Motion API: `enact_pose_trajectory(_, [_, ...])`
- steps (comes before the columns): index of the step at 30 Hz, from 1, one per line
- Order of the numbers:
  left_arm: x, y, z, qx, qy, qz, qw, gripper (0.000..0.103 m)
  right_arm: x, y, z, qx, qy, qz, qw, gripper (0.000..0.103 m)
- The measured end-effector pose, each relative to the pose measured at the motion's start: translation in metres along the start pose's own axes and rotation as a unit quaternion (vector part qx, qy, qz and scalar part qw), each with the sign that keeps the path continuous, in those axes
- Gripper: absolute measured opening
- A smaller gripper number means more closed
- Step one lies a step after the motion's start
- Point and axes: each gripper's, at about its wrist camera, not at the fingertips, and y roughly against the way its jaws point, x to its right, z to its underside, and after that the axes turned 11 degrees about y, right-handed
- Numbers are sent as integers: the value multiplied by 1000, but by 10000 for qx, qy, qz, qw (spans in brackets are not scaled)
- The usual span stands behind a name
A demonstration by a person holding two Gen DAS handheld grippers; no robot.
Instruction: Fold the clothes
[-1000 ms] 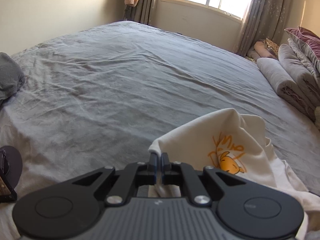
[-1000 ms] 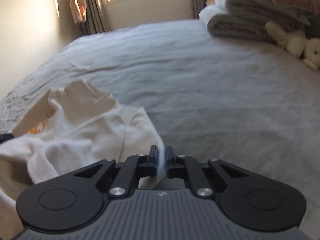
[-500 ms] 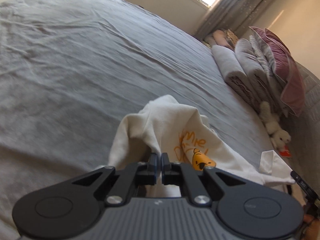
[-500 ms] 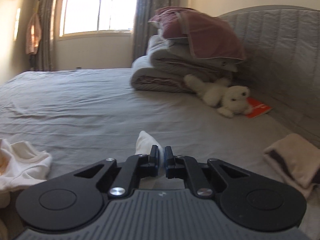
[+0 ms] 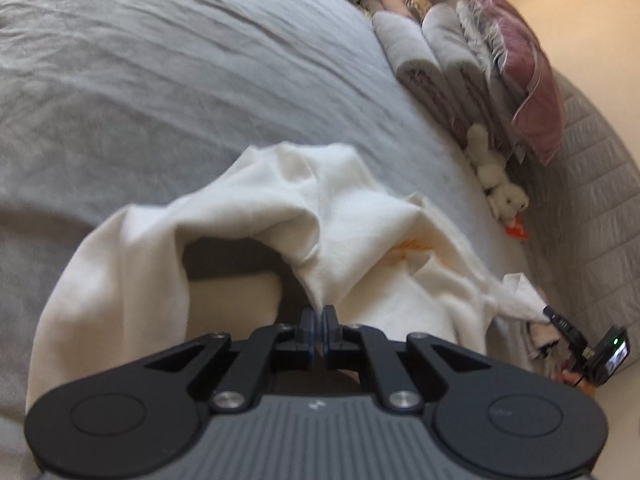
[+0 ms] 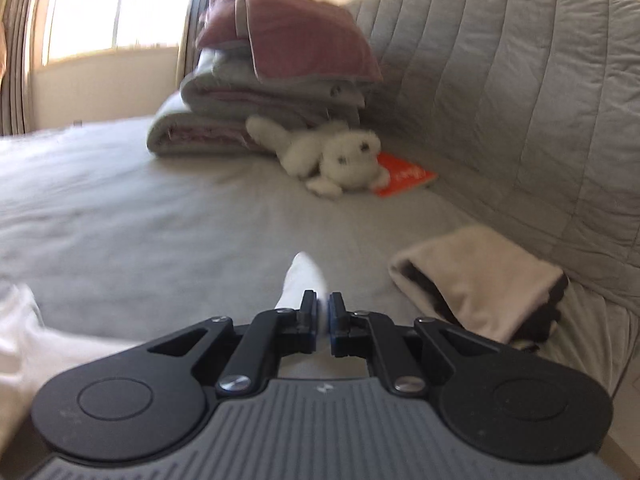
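Observation:
A cream-white shirt (image 5: pixel 320 216) with an orange print lies bunched on the grey bed sheet (image 5: pixel 160 80). My left gripper (image 5: pixel 319 320) is shut on a fold of it and holds it lifted over the bed. My right gripper (image 6: pixel 323 312) is shut on another white corner of the shirt (image 6: pixel 302 280); more of the shirt hangs at the lower left of the right wrist view (image 6: pixel 24 344). The right gripper also shows at the right edge of the left wrist view (image 5: pixel 560 320), pinching the shirt's far corner.
Folded quilts and a pink pillow (image 6: pixel 280 40) are stacked by the padded headboard (image 6: pixel 520 80). A white plush toy (image 6: pixel 336 156) and an orange booklet (image 6: pixel 404 176) lie beside them. A folded beige garment (image 6: pixel 480 280) lies at the right.
Both grippers have swung right toward the headboard, still holding the shirt. The shirt is now stretched out between them and hangs closer under the left gripper.

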Motion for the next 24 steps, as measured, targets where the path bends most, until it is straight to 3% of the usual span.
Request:
enact_pose_trajectory(4, [-2,-11,9,-203,-192,-232,9993,4,5,-12,19,-325,257,-34,9991,5])
enact_pose_trajectory(8, [-2,-20,15,-403,-424,-420,9974,4,12,-32,38,-932,185,-255,9951,4])
enact_pose_trajectory(11, [4,-16,13,-560,-734,-398,9949,6,12,-33,44,-1032,239,-367,9937,4])
enact_pose_trajectory(13, [7,-7,11,-666,-912,-354,9930,21,12,-29,42,-979,288,-420,9939,5])
enact_pose_trajectory(15, [11,7,11,-588,-1142,-224,9915,33,12,-22,38,-871,298,-504,9945,16])
enact_pose_trajectory(17, [17,23,9,-415,-1371,-53,9897,35,14,-14,33,-688,272,-579,9956,23])
enact_pose_trajectory(19, [21,36,4,-268,-1504,184,9881,43,14,-9,28,-429,230,-691,9964,42])
enact_pose_trajectory(22, [23,39,-9,124,-1412,279,9895,48,6,-5,20,-94,173,-969,9951,45])
enact_pose_trajectory(24, [20,32,-21,355,-1277,157,9911,48,-7,-7,16,9,76,-1331,9911,45])
